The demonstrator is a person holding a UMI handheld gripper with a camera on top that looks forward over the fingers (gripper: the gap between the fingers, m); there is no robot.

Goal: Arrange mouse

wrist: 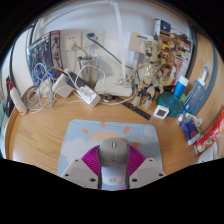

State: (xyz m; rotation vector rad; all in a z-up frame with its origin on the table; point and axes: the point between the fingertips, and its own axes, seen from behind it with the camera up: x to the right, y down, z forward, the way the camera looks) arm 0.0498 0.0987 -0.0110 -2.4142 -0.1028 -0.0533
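Gripping mouse [114,152], jaws closed.

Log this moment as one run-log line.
claw: shut on mouse | mouse: between pink pads, over mouse pad | desk: cluttered behind

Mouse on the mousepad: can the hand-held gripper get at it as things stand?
Probably yes. The mouse already sits between the fingers of the hand-held gripper, resting on the mousepad. Nothing lies between it and the pink pads; whether both pads press it is unclear.
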